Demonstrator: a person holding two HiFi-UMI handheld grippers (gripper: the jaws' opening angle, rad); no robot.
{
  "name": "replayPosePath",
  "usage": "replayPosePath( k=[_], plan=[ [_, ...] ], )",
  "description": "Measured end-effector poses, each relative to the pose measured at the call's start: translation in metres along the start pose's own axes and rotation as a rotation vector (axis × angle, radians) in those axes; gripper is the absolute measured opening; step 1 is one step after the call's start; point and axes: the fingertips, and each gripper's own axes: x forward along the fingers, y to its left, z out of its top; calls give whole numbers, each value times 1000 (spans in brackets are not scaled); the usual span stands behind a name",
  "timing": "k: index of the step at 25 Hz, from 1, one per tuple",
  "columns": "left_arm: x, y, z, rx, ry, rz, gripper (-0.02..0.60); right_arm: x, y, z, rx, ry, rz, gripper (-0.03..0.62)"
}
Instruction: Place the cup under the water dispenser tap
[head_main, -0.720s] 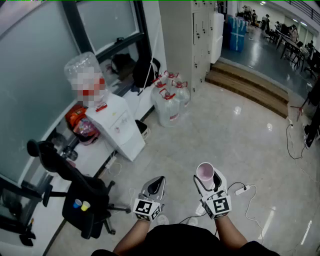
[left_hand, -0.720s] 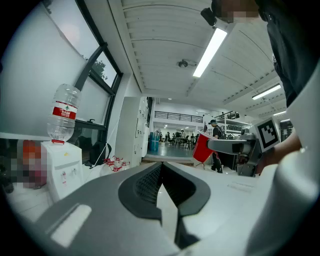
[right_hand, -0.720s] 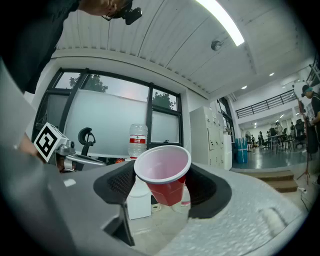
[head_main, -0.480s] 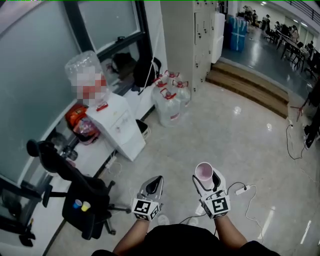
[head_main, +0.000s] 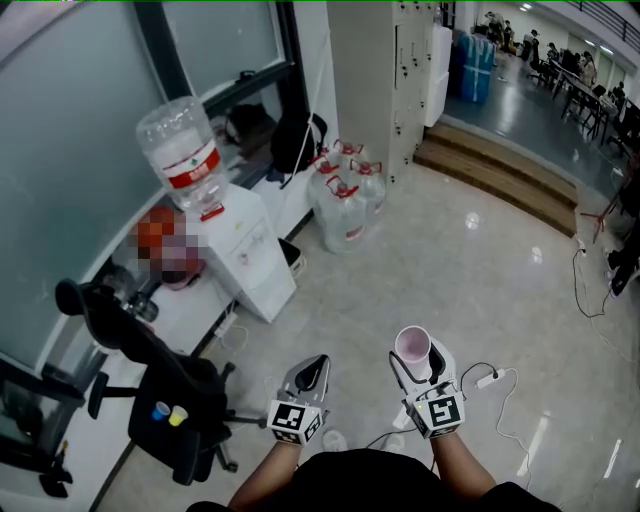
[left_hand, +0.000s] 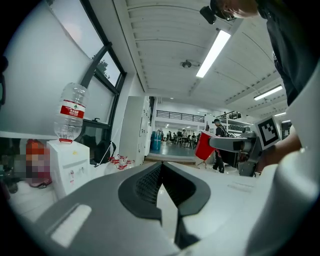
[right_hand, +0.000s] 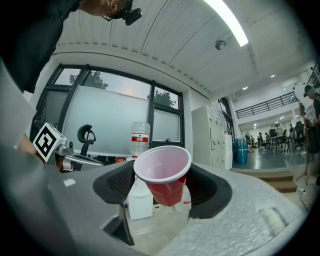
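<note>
A red plastic cup with a white rim and pale inside stands upright between the jaws of my right gripper, which is shut on it. In the head view the cup sits at the tip of the right gripper, low and right of centre. My left gripper is beside it, jaws shut with nothing between them. The white water dispenser with an upturned clear bottle stands by the window wall, well ahead and to the left; it also shows behind the cup as the dispenser.
A black office chair stands at the lower left. Several full water jugs sit on the floor right of the dispenser. A white power strip and cable lie on the tiled floor to the right. Wooden steps rise at the back.
The view has shifted slightly; the dispenser and chair sit a little further right and lower in the picture. Both grippers keep their places, the cup still held.
</note>
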Motion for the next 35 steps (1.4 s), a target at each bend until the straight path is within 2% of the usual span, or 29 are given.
replayPosePath(
  k=[8,16,24,35],
  plan=[
    [-24,35,2,15,-8,-15,17,19,41,-2,-13,4,7,318],
    [-33,54,6,10,-21,-4,17,36,62,4,-19,3,34,318],
    [-23,82,-10,-14,14,39,17,74,54,-8,-1,14,54,318],
    [47,137,-2,-11,43,117,17,164,12,-18,26,26,120,318]
  ],
)
